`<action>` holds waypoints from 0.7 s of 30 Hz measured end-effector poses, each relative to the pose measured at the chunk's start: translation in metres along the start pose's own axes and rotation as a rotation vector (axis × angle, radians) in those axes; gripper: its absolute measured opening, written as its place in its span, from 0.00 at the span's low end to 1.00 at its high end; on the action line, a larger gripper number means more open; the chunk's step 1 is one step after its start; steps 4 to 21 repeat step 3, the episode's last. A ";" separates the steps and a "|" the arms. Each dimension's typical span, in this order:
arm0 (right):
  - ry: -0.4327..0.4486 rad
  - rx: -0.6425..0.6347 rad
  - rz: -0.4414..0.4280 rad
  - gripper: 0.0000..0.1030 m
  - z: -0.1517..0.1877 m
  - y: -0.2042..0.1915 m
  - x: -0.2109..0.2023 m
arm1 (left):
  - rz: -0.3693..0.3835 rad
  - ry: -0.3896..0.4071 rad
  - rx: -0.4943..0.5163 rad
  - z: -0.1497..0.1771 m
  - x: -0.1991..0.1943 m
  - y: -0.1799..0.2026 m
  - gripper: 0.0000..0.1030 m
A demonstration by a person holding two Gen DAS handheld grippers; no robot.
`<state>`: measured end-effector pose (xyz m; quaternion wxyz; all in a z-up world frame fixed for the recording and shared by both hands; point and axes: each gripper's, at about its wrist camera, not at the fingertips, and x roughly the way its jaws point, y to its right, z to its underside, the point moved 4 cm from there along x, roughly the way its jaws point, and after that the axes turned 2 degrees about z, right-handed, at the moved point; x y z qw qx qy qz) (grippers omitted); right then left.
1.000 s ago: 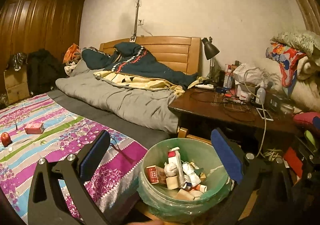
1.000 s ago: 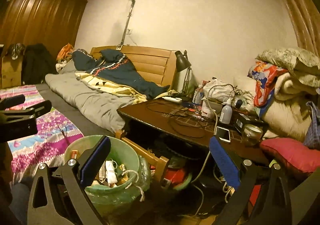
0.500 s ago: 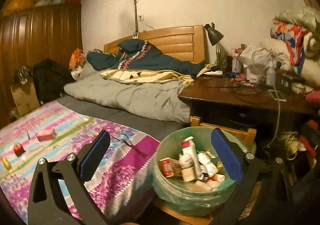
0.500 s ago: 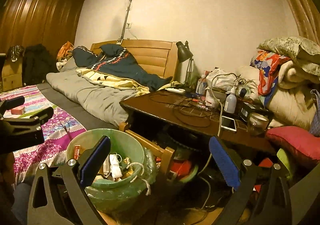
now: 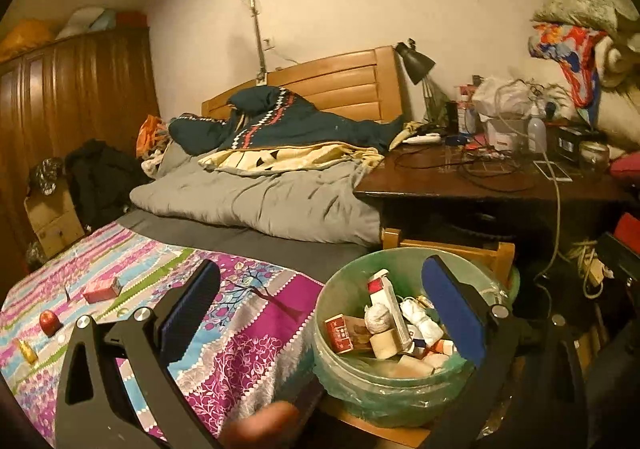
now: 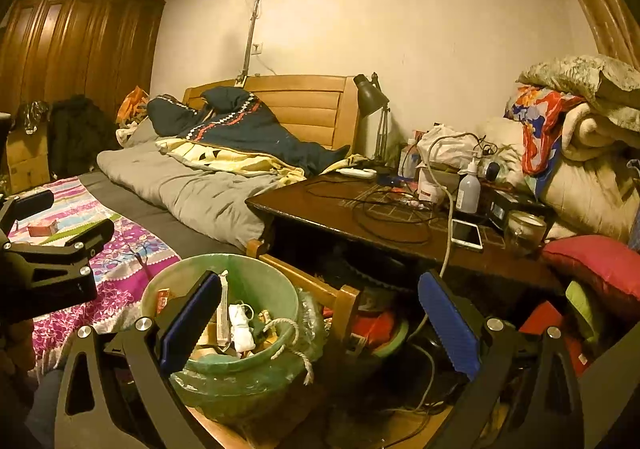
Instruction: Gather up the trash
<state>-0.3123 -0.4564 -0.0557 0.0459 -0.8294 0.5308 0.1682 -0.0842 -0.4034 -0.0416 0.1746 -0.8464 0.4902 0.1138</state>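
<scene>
A cluttered, dimly lit bedroom: a bed [image 5: 256, 201] with a grey quilt runs along the wall, and a dark wooden desk [image 6: 384, 225] loaded with cables and bottles stands beside it. The task's centre is the green trash bin [image 5: 404, 381] lined with a plastic bag, sitting on a low wooden stool just off the corner of the bed and already well filled with small cartons, wadded paper and tape rolls. Loose trash lies well apart from it on the bright striped bedspread [image 5: 120, 289]: a small red box [image 5: 102, 289], a round red item [image 5: 49, 322] and a small yellow piece [image 5: 25, 350]. The left gripper [image 5: 320, 313] hovers over the bed corner and bin rim with its fingers spread wide and nothing between them; the right gripper [image 6: 320, 323] hangs over the bin's far side, equally wide and empty. The step in hand looks like the gap between drops. The next move likely calls for swinging a gripper out over the bedspread, lowering onto the red box and closing across its narrow sides.
</scene>
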 end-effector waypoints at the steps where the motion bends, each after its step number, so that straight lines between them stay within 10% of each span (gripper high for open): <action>1: -0.001 0.004 0.000 0.96 0.001 0.001 0.000 | -0.001 0.003 0.003 -0.001 0.000 0.001 0.95; 21: -0.003 0.014 0.001 0.96 0.001 0.003 0.001 | -0.004 0.005 -0.003 -0.002 0.000 0.002 0.95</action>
